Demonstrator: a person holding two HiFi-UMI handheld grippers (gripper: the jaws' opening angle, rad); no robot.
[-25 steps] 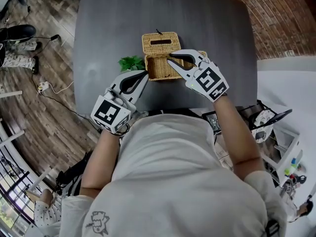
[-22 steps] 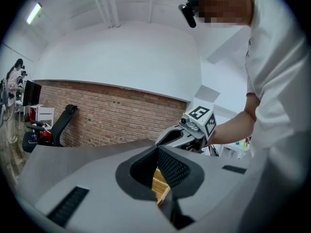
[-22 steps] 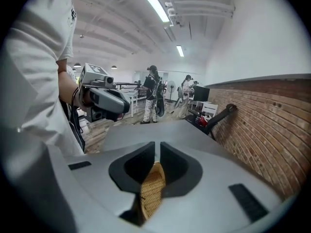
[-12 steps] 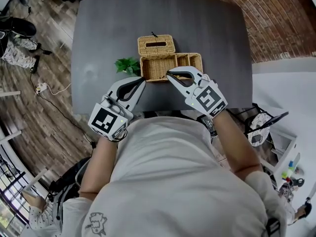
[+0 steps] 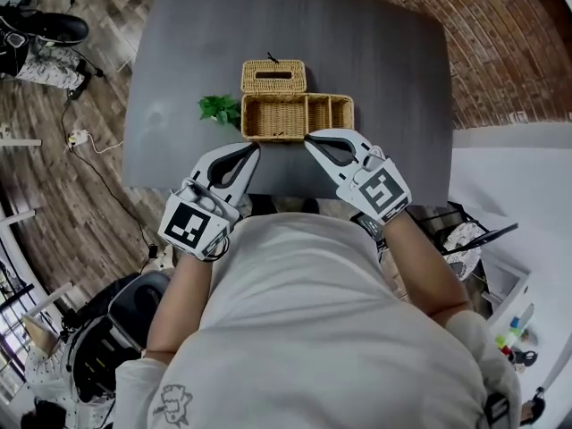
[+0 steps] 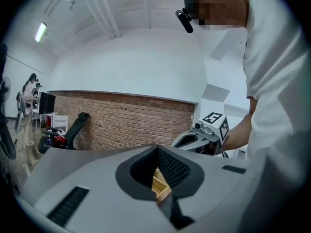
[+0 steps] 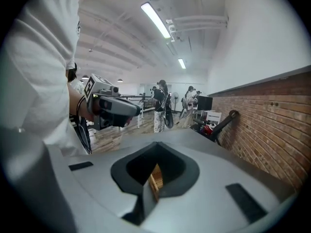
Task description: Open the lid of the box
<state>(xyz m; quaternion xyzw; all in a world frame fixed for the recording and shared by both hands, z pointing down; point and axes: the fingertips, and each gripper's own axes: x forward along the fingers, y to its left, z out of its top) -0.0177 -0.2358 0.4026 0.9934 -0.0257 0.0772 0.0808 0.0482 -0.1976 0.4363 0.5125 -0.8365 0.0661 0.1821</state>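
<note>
Left gripper [image 5: 255, 148] and right gripper [image 5: 309, 138] hover over the near edge of the grey bench [image 5: 384, 52], just short of the open wicker box [image 5: 299, 117]. Its lid [image 5: 273, 76] lies behind it against the rear edge, near a green sprig [image 5: 218, 108].

Left gripper view: jaws pressed together on nothing, wicker showing past them.

Right gripper view: jaws have just closed tight, empty, wicker beyond.
</note>
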